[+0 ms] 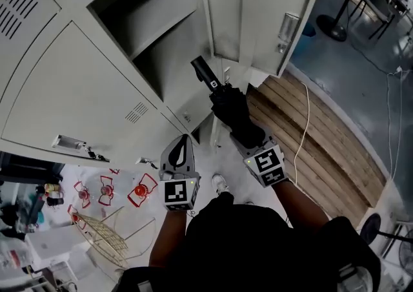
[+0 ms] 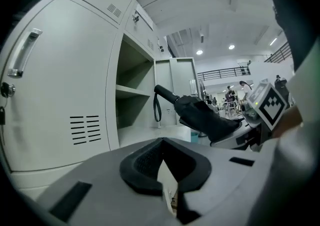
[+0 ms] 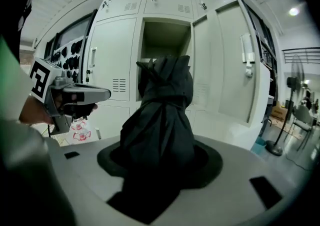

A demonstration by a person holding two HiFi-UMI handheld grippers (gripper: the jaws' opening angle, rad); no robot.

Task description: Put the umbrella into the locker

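A folded black umbrella [image 1: 229, 106] points its handle [image 1: 205, 71] at the open locker compartment [image 1: 161, 45], just outside the opening. My right gripper [image 1: 248, 132] is shut on the umbrella's fabric end. In the right gripper view the umbrella [image 3: 162, 115] fills the space between the jaws, with the open compartment [image 3: 162, 40] straight behind it. My left gripper [image 1: 182, 145] hangs lower left of the umbrella, its jaws together and empty. In the left gripper view the umbrella [image 2: 202, 115] sits to the right of the shelf opening [image 2: 135, 105].
The locker door [image 1: 271, 13] stands swung open to the right of the compartment. Closed locker doors [image 1: 77, 103] lie to the left. Wooden planks [image 1: 316, 142] and a white cable [image 1: 306, 123] are on the right; a wire basket [image 1: 106, 236] and red-white items [image 1: 106, 190] lie lower left.
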